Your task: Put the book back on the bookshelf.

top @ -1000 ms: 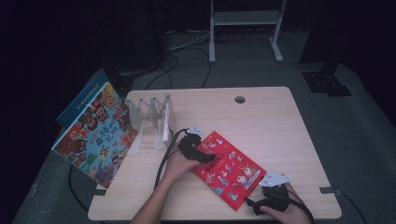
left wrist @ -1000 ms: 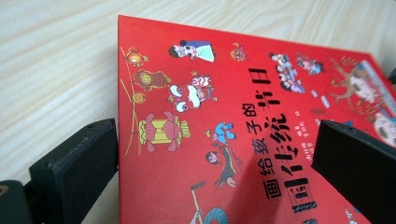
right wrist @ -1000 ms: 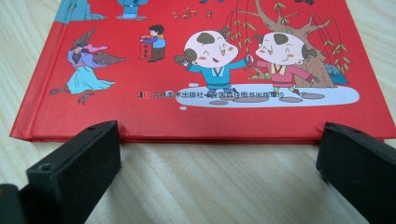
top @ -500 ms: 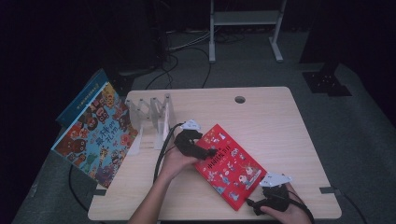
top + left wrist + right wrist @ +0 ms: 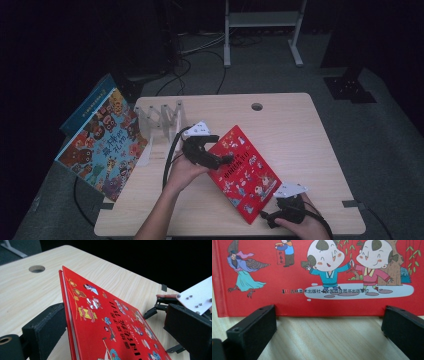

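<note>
A red picture book (image 5: 242,172) lies slantwise in the middle of the table, its left edge raised off the wood. My left gripper (image 5: 222,148) is at that raised edge. In the left gripper view the book (image 5: 112,327) slants between the wide-apart jaws, its spine edge against the left jaw. My right gripper (image 5: 272,212) rests on the table at the book's near right corner, open. In the right gripper view the book's (image 5: 324,277) lower edge lies flat just past both jaw tips, with bare wood between them.
A pale accordion book rack (image 5: 160,120) stands at the back left. A colourful picture book (image 5: 102,145) leans off the table's left edge, with a blue book (image 5: 87,107) behind it. A cable hole (image 5: 257,106) sits in the wooden table (image 5: 300,135).
The left gripper has tipped the red book's left edge up from flat and shifted slightly toward the rack. The right gripper has stayed put.
</note>
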Action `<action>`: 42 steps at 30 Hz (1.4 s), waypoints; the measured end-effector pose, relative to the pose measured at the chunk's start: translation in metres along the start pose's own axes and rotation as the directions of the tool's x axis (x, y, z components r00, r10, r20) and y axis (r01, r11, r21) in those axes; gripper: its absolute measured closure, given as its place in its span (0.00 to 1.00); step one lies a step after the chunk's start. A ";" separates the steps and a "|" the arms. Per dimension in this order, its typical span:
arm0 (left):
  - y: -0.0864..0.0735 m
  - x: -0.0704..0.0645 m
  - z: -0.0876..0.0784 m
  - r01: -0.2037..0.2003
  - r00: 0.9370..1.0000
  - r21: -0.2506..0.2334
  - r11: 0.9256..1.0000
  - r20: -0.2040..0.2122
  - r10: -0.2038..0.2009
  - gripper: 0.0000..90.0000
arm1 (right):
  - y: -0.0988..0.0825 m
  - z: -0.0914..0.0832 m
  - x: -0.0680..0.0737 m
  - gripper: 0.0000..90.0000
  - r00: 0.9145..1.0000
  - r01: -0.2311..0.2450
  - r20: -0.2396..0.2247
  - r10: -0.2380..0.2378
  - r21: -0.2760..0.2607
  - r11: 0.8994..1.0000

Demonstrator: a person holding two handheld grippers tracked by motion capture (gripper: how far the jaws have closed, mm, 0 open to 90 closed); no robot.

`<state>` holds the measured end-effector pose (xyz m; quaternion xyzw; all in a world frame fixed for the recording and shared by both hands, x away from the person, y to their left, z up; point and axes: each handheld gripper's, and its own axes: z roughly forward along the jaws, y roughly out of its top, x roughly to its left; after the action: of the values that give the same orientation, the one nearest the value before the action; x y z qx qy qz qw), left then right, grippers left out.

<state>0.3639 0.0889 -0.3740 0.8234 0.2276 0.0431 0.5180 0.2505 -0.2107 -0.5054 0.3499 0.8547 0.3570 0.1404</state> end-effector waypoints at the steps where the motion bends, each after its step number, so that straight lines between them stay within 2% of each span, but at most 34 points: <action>1: 0.000 0.000 0.000 0.001 1.000 0.014 1.000 0.017 -0.001 0.04 | 0.000 0.000 0.000 0.00 1.000 -0.001 -0.001 0.001 0.000 1.000; 2: -0.004 -0.001 0.003 0.016 0.992 0.030 0.999 0.128 -0.019 0.15 | 0.001 0.001 0.001 0.00 1.000 -0.014 0.020 0.014 -0.002 1.000; 3: -0.006 -0.005 0.009 0.004 0.987 0.050 0.999 0.158 -0.012 0.17 | 0.003 0.003 0.000 0.00 0.999 -0.018 0.028 0.018 -0.004 1.000; 4: -0.005 -0.011 0.010 -0.026 0.995 0.053 0.998 0.094 0.021 0.17 | 0.004 0.004 0.000 0.00 0.999 -0.015 0.031 0.015 -0.002 1.000; 5: -0.004 -0.010 0.010 -0.021 0.993 0.053 0.998 0.114 0.015 0.17 | 0.005 0.005 -0.001 0.00 1.000 -0.014 0.023 0.014 -0.005 1.000; 11: -0.003 -0.008 0.010 -0.015 0.995 0.072 0.997 0.098 0.008 0.25 | 0.005 0.005 -0.002 0.00 1.000 -0.010 0.020 0.010 -0.004 1.000; 16: 0.000 -0.007 0.008 -0.020 0.996 0.087 0.996 0.093 0.012 0.43 | 0.005 0.005 -0.002 0.00 1.000 -0.009 0.018 0.009 -0.003 1.000; 21: 0.004 -0.003 0.005 -0.008 0.997 0.099 0.995 0.083 -0.001 0.63 | 0.005 0.005 -0.002 0.00 1.000 -0.011 0.017 0.011 -0.004 1.000; 26: 0.008 -0.001 0.003 0.003 0.996 0.110 0.994 0.087 -0.012 0.69 | 0.005 0.005 -0.002 0.00 1.000 -0.011 0.017 0.011 -0.004 1.000; 28: 0.011 -0.001 0.002 -0.001 0.996 0.105 0.994 0.085 -0.008 0.71 | 0.005 0.004 -0.003 0.07 1.000 -0.009 0.015 0.009 -0.015 1.000; 29: 0.011 -0.001 0.002 -0.001 0.996 0.105 0.994 0.085 -0.008 0.71 | 0.005 0.004 -0.003 0.07 1.000 -0.009 0.015 0.009 -0.015 1.000; 30: 0.015 -0.001 0.001 -0.007 0.996 0.119 0.993 0.086 -0.004 0.72 | 0.003 0.000 -0.007 0.17 1.000 -0.009 0.015 0.010 -0.043 0.999; 33: 0.020 -0.001 0.000 -0.018 0.996 0.131 0.991 0.087 0.007 0.73 | 0.001 -0.002 -0.012 0.20 1.000 -0.010 0.014 0.011 -0.041 0.999; 37: 0.029 -0.002 -0.003 -0.038 0.995 0.157 0.987 0.096 0.023 0.75 | 0.001 -0.005 -0.016 0.21 1.000 -0.024 0.016 0.025 -0.039 0.999; 42: 0.045 -0.003 -0.009 -0.082 0.992 0.203 0.976 0.111 0.060 0.78 | 0.004 -0.013 -0.031 0.22 0.998 -0.047 0.035 0.049 -0.070 0.996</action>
<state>0.3729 0.0792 -0.3297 0.8815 0.1739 -0.0055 0.4389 0.2688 -0.2368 -0.4939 0.3716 0.8304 0.3832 0.1594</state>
